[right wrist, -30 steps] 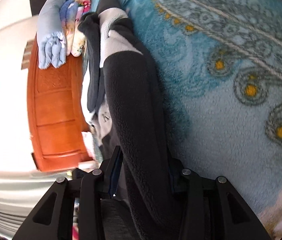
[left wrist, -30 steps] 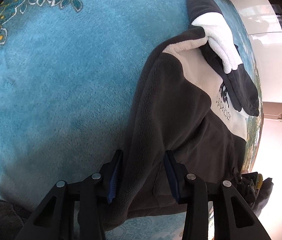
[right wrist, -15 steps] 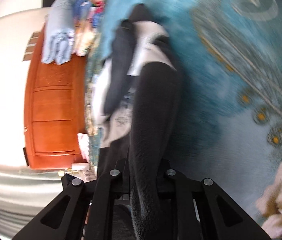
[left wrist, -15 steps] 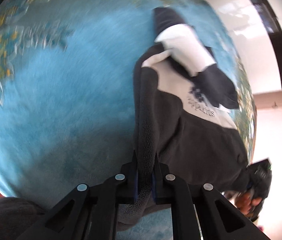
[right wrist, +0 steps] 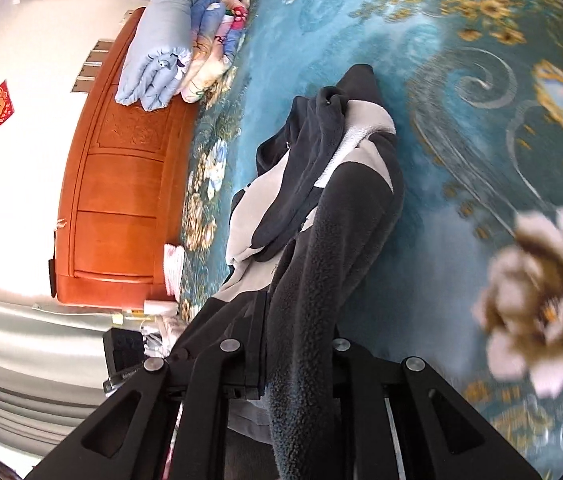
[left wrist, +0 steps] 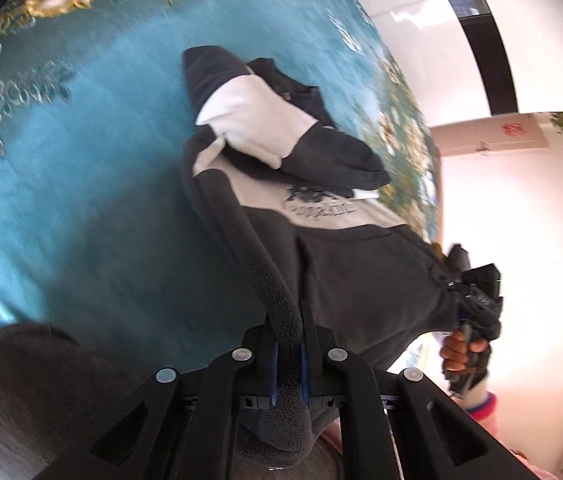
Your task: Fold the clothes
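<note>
A dark grey and cream fleece sweatshirt (left wrist: 345, 264) lies on a teal flowered blanket (left wrist: 81, 168), its near hem lifted off the bed. My left gripper (left wrist: 287, 336) is shut on the left corner of that hem. In the left wrist view my right gripper (left wrist: 461, 304) shows at the right, held by a hand, pinching the other hem corner. In the right wrist view the same sweatshirt (right wrist: 345, 232) hangs from my right gripper (right wrist: 297, 332), shut on a thick fold of fleece. A sleeve with a cream band lies folded across the chest.
An orange wooden headboard (right wrist: 121, 208) stands at the bed's left edge in the right wrist view. Folded light blue and flowered quilts (right wrist: 177, 44) are stacked at the far end. A dark grey mass (left wrist: 41, 392) fills the lower left of the left wrist view.
Both grippers closed on the sweatshirt's hem and rose, pulling the lower part of the garment up off the blanket.
</note>
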Demonstrator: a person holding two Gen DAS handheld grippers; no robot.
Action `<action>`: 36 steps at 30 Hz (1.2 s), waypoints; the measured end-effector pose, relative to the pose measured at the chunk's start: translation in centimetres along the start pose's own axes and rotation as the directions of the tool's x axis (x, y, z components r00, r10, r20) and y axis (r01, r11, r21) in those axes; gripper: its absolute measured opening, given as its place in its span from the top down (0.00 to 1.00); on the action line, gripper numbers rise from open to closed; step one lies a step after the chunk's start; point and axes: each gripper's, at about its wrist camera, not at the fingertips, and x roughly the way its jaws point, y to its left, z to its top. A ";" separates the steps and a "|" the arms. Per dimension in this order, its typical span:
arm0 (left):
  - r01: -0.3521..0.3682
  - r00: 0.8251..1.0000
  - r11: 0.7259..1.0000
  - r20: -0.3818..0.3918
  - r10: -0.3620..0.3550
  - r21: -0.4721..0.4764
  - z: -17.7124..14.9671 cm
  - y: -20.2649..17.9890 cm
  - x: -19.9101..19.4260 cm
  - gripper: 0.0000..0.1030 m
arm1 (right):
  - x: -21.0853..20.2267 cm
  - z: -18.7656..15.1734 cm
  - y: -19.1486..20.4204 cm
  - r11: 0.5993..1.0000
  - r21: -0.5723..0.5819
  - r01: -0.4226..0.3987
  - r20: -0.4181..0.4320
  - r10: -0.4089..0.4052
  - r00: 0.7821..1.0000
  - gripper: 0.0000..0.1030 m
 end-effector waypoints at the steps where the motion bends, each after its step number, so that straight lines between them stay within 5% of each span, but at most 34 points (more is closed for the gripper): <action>1: 0.014 1.000 1.000 -0.011 -0.014 -0.003 -0.3 -0.1 -0.4 0.92 | -0.5 -0.7 0.0 1.000 0.007 0.001 -0.008 -0.001 1.000 0.86; 6: 0.063 0.998 0.995 -0.006 -0.064 -0.084 3.3 0.5 -0.1 0.92 | -1.0 -0.9 -0.8 0.994 0.110 -0.019 -0.015 0.020 1.000 0.86; 10: 0.136 0.991 0.968 0.038 -0.131 -0.210 7.1 3.0 -0.9 0.92 | -0.1 2.1 -0.9 0.982 0.173 -0.081 -0.005 0.083 0.997 0.86; 15: 0.187 0.982 0.909 0.094 -0.164 -0.372 11.9 5.9 1.0 0.92 | 2.5 8.1 -2.9 0.923 0.334 -0.193 0.081 0.176 0.981 0.84; 20: 0.236 0.972 0.821 0.135 -0.194 -0.521 15.9 10.0 4.9 0.92 | 4.8 12.6 -5.9 0.858 0.449 -0.250 0.163 0.197 0.967 0.82; 24: 0.392 0.920 0.719 0.247 -0.305 -0.574 17.5 12.3 6.4 0.89 | 5.6 15.4 -8.1 0.832 0.492 -0.256 0.184 0.188 0.965 0.69; 27: 0.493 0.870 0.662 0.330 -0.367 -0.565 18.5 13.2 6.8 0.73 | 6.0 16.9 -8.9 0.829 0.496 -0.257 0.181 0.191 0.965 0.67; 32: 0.539 0.842 0.617 0.389 -0.374 -0.573 19.6 14.0 8.4 0.66 | 7.1 18.5 -10.5 0.819 0.517 -0.250 0.196 0.170 0.966 0.64; 36: 0.588 0.809 0.506 0.467 -0.358 -0.631 19.2 15.6 9.5 0.66 | 8.0 18.4 -12.1 0.790 0.544 -0.283 0.248 0.171 0.954 0.64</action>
